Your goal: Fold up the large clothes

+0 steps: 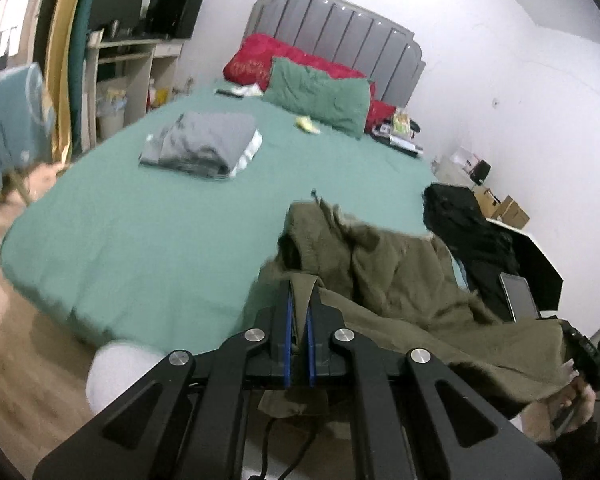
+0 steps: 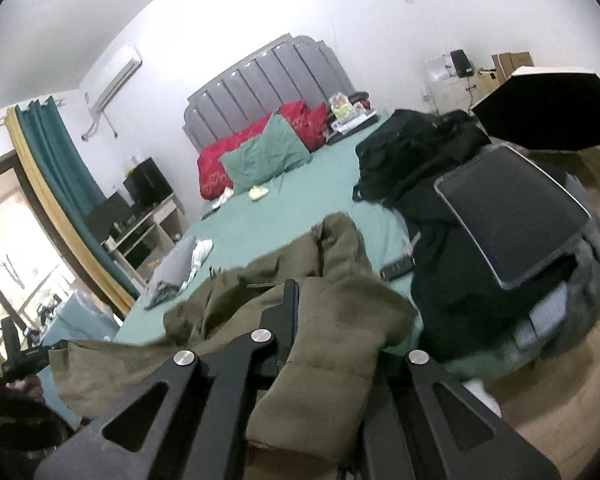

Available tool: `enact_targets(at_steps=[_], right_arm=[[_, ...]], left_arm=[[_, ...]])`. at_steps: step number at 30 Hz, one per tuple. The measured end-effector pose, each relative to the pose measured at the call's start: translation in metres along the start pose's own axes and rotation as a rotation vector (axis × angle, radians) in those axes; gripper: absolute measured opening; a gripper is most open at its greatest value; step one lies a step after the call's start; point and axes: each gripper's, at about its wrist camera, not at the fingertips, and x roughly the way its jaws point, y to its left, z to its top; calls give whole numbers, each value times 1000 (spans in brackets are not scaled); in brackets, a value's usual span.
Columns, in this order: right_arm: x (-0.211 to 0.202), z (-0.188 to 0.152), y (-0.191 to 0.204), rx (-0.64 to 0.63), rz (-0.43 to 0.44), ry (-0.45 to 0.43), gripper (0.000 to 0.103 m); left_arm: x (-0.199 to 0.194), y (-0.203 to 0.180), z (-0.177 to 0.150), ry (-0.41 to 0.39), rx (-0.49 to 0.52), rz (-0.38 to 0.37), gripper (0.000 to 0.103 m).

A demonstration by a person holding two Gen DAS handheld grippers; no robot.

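Olive-green padded jacket (image 1: 396, 276), quilted and bulky, hangs crumpled between the two grippers above the near edge of the bed (image 1: 148, 232); its far part rests rumpled on the green sheet. Left gripper (image 1: 300, 300): jaws narrow, blue pads pinching a fold of the jacket. Right gripper (image 2: 300, 300): jaws closed on a thick quilted section of the same jacket, which drapes over and hides the right finger. No brand or label legible on the jacket; gold lettering on the red pillows (image 1: 260, 60) is too blurred to read. Surroundings: folded grey clothes (image 1: 204, 146) lie farther up the bed, well apart from the jacket; green pillow (image 1: 320, 96) leans against the red ones before the grey headboard (image 1: 340, 28). Pile of black clothes (image 2: 432, 208) sits on the bed just beside the jacket, with a dark tablet (image 2: 512, 208) lying on top. Black umbrella (image 2: 548, 108) beyond.
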Motion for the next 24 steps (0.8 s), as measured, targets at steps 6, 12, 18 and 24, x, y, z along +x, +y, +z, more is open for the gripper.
enact_targets(at_steps=[6, 12, 18, 24], right_arm=[[66, 54, -12, 11, 19, -38, 3], [172, 104, -23, 17, -4, -28, 3], [319, 121, -50, -18, -96, 86, 4], [413, 97, -84, 56, -94, 220, 90]], left_arm=[[77, -11, 65, -44, -40, -9, 6], [187, -6, 121, -16, -92, 26, 6], [331, 15, 152, 68, -79, 100, 13], [358, 41, 139, 19, -142, 169, 73]])
